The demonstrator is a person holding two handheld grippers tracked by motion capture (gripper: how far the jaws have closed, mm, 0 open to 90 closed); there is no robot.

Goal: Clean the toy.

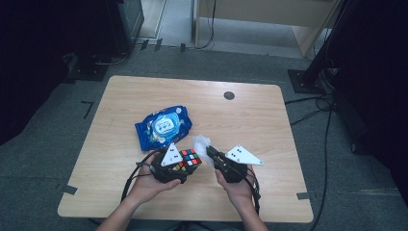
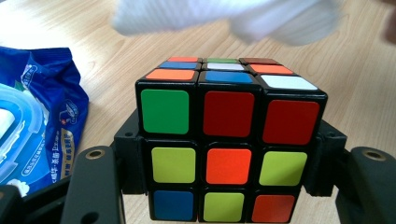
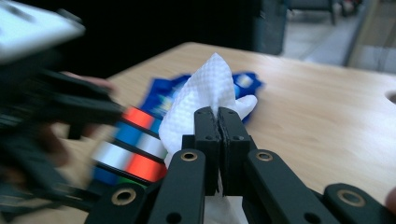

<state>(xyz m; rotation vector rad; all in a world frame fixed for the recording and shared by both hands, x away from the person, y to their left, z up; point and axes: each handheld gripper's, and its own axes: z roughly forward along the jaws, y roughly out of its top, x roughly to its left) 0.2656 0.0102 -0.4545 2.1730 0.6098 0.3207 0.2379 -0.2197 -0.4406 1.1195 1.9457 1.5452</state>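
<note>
Wiping job, early to mid stage by the look of it. Left claw [image 1: 185, 166] is clamped on the puzzle cube [image 2: 229, 140], pads pressing both side faces, cube held just above the worktop [image 1: 250, 120] near its front edge. Right claw [image 3: 218, 123] is pinched tight on a white wipe [image 3: 205, 93], right beside the cube's top. Wipe is already out of the pack and at the cube; most faces are probably not yet wiped, can't tell which. Cube: hard glossy plastic, black frame, square coloured stickers. Wipe: soft, embossed, crumpled. Blue wipes pack [image 1: 163, 126]: crinkly film, oval flip lid, lying flat behind the cube.
</note>
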